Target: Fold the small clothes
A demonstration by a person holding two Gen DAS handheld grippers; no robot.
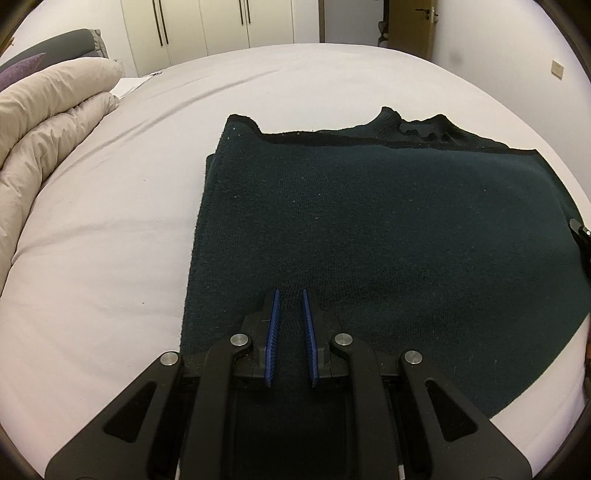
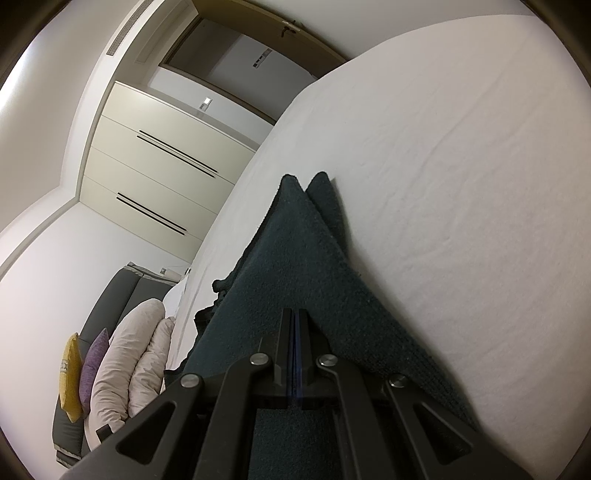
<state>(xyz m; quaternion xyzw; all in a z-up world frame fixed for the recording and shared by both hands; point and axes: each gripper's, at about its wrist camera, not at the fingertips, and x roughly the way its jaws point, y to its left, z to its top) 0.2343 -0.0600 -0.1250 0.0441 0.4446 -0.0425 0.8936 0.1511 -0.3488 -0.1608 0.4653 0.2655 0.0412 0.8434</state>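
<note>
Left gripper [image 1: 290,295]: we are hovering it over the dark sweater [image 1: 388,229] lying on the bed [image 1: 110,258], fingers slightly parted, gripping nothing. Right gripper [image 2: 295,314]: fully closed; whether it pinches the sweater's edge we cannot tell. We are advising matched edges before creasing.

A pale bed sheet [image 1: 110,258] spreads wide, with a rumpled beige duvet [image 1: 48,122] bunched at its far left, cream wardrobe doors [image 1: 221,22] along the far wall, and yellow [image 2: 71,376] and purple cushions [image 2: 94,365] beside the duvet.
</note>
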